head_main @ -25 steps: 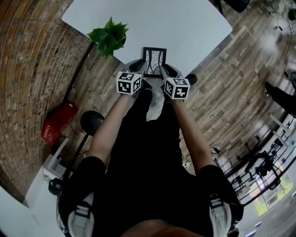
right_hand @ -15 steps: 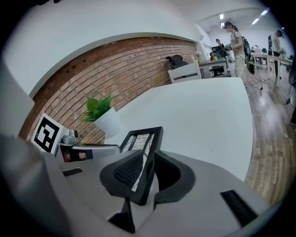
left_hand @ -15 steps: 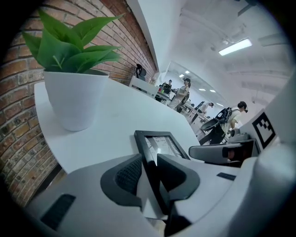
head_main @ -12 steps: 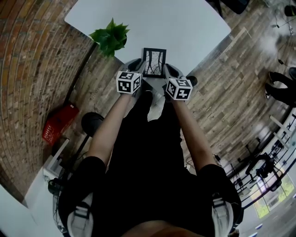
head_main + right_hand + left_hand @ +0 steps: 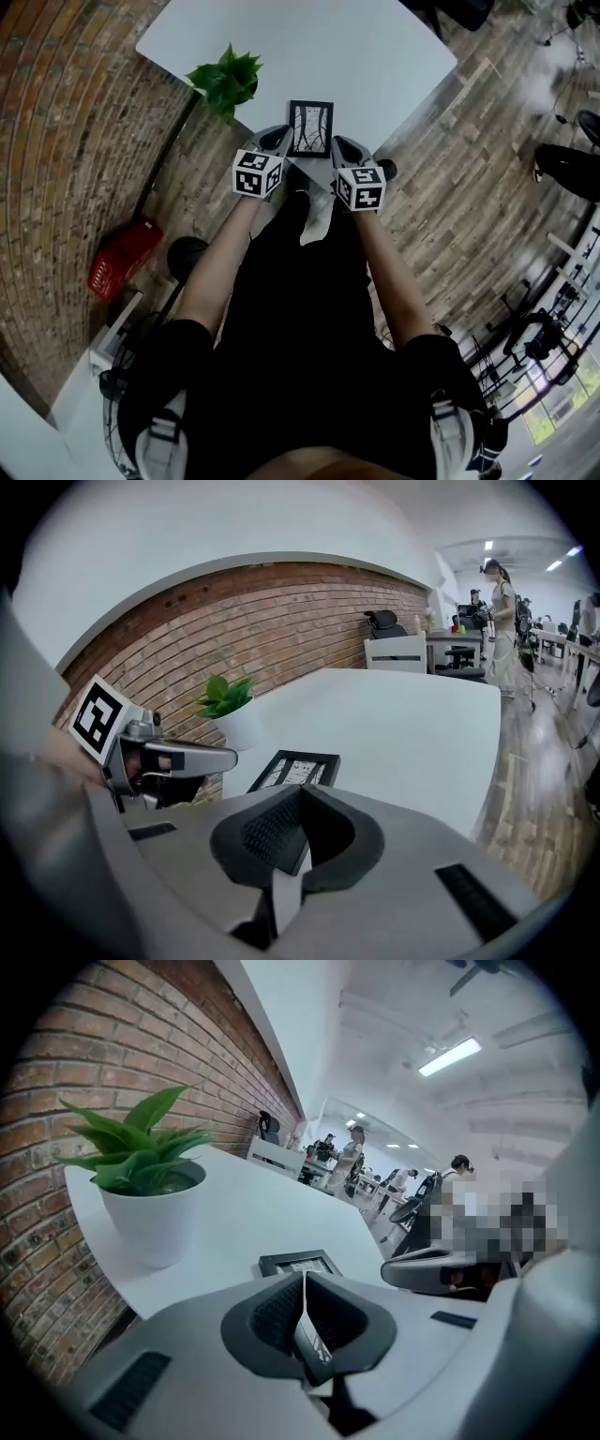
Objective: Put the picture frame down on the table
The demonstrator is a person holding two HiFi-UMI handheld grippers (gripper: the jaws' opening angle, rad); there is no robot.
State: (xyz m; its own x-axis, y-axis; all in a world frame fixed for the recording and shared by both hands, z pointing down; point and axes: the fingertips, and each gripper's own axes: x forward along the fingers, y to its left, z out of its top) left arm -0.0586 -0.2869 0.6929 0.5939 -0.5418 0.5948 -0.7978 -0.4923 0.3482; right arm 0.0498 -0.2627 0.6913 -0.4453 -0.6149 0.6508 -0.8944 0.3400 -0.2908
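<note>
A small black picture frame [image 5: 309, 128] with a black-and-white line drawing lies flat-looking at the near edge of the white table [image 5: 366, 56]. My left gripper [image 5: 279, 139] is at its lower left corner and my right gripper [image 5: 337, 143] at its lower right. In the left gripper view the pads [image 5: 281, 1314] are closed on a thin dark-and-white edge, with the frame [image 5: 298, 1263] just beyond. In the right gripper view the pads [image 5: 272, 832] pinch a thin black piece below the frame [image 5: 295, 769]. The frame's near edge is hidden behind the jaws.
A green plant in a white pot [image 5: 225, 80] stands on the table left of the frame. A brick wall runs along the left. A red object [image 5: 120, 258] lies on the wooden floor. People and chairs [image 5: 492, 583] are farther off in the room.
Both grippers and the frame have kept their places relative to each other. They sit slightly lower in the head view, and the table edge has shifted a little.
</note>
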